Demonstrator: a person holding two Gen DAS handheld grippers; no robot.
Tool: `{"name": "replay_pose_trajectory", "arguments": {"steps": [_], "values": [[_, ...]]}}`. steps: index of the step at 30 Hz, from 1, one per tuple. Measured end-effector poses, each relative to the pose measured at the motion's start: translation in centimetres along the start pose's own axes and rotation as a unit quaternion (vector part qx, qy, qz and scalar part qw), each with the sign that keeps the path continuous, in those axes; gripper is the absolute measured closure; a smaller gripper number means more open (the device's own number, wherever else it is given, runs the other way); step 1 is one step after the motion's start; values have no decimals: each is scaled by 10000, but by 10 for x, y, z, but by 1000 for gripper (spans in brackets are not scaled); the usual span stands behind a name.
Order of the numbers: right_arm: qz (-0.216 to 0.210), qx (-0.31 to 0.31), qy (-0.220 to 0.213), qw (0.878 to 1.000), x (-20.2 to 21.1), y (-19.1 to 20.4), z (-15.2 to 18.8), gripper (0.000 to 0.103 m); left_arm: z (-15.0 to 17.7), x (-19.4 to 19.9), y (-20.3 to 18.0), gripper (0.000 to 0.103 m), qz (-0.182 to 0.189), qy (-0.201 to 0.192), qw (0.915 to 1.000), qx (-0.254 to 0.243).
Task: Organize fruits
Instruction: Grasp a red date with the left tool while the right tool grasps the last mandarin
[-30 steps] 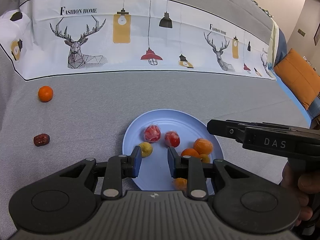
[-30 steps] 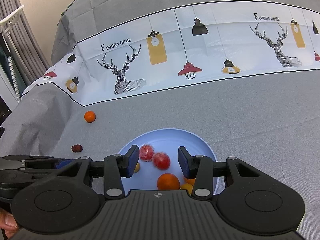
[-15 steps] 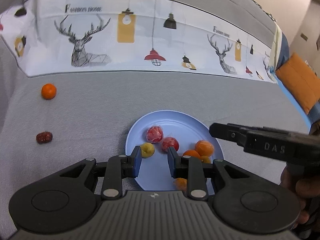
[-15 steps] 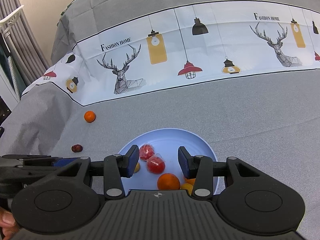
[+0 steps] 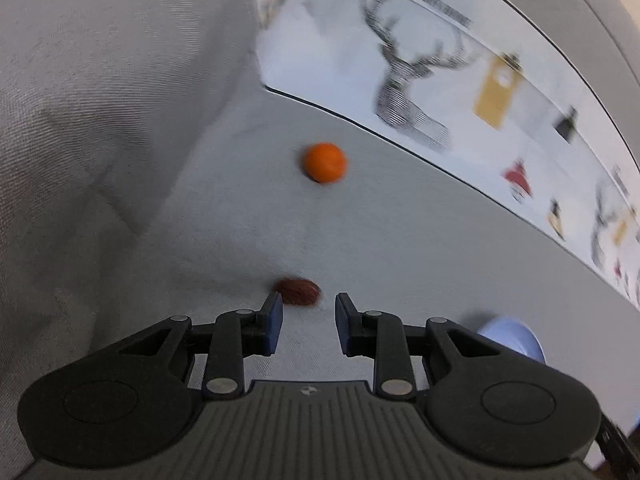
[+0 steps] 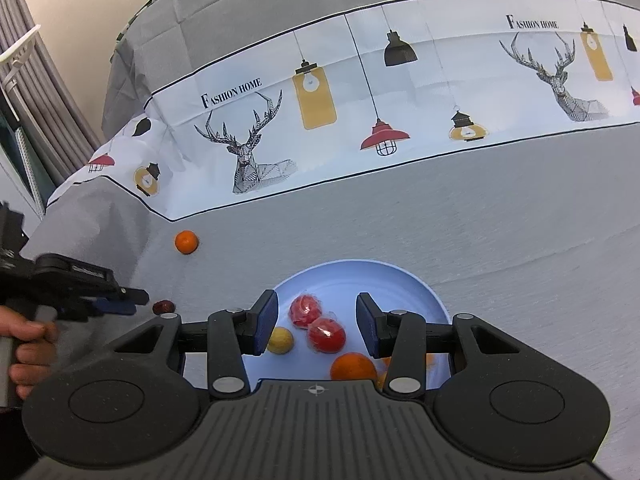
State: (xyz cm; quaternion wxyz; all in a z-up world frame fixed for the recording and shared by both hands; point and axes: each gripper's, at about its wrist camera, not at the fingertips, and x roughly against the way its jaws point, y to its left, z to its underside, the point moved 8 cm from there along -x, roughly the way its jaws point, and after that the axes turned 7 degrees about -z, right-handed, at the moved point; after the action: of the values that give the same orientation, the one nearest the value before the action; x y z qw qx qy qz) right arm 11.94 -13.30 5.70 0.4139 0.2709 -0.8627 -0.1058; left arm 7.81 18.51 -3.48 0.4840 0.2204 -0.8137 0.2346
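Near the cloth's fold, left gripper (image 5: 308,322) fingers parted, date (image 5: 298,291) just ahead.

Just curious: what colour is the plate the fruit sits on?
Pale blue. The plate shows best in the right wrist view.

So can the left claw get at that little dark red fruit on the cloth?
Probably yes. The dark red fruit lies alone on the grey cloth, just beyond the open left claw, with nothing between them. The orange sits well beyond it.
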Motion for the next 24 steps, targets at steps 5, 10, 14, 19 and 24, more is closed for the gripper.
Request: {"name": "replay_pose_trajectory", "arguments": {"steps": [5, 10, 14, 19, 24], "values": [[-45, -65, 92, 9999, -9, 4, 1, 58, 3, -18, -15, 61, -317, 0, 9984, -461], [-93, -81, 210, 9997, -16, 5, 1, 58, 8, -24, -24, 60, -538, -110, 9946, -877], [-118, -126, 299, 9994, -22, 6, 2, 58, 8, -27, -24, 60, -689, -195, 9916, -1075], [-112, -113, 402, 9991, -28, 9, 5, 58, 10, -33, -27, 62, -776, -171, 9898, -1179], [2, 20, 494, 9988, -30, 11, 10, 57, 8, -29, -24, 77, -695, -186, 9913, -1103]]}}
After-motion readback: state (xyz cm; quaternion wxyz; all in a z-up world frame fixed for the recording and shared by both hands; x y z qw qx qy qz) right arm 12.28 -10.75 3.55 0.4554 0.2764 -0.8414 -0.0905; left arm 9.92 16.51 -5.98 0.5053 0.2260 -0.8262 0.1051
